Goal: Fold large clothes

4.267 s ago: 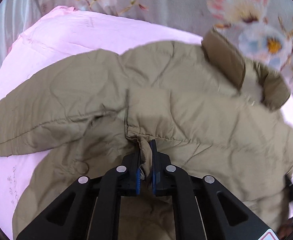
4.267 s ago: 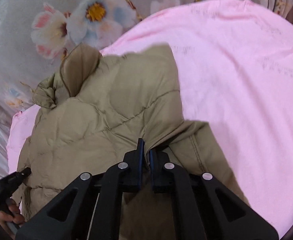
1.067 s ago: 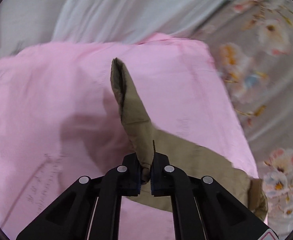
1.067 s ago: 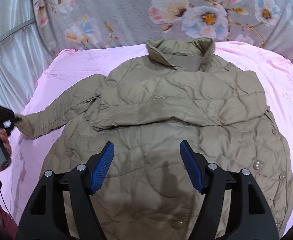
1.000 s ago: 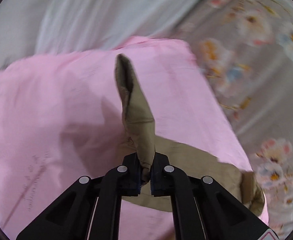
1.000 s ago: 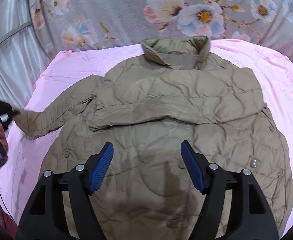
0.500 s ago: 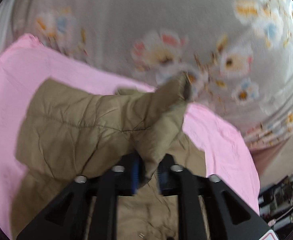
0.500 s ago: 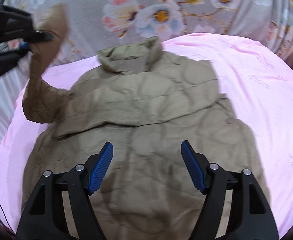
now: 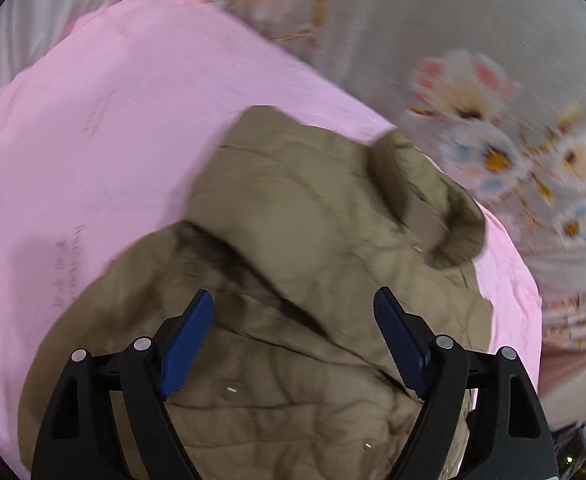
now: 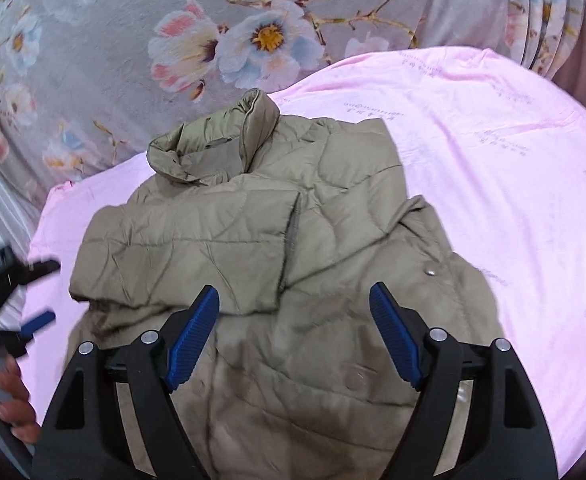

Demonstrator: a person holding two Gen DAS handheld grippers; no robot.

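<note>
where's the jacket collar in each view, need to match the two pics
Left wrist view: the collar stands right of centre, at the jacket's far end near the flowered cloth.
Right wrist view: the collar stands left of centre, at the top of the jacket.
Shared landmark: the pink sheet under the jacket in both views.

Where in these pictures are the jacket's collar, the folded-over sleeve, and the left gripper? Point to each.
collar [image 10: 213, 148], right wrist view, on its upright band.
folded-over sleeve [image 10: 181, 256], right wrist view, on its quilted middle.
left gripper [image 9: 293, 340], left wrist view, midway between its open fingertips.
</note>
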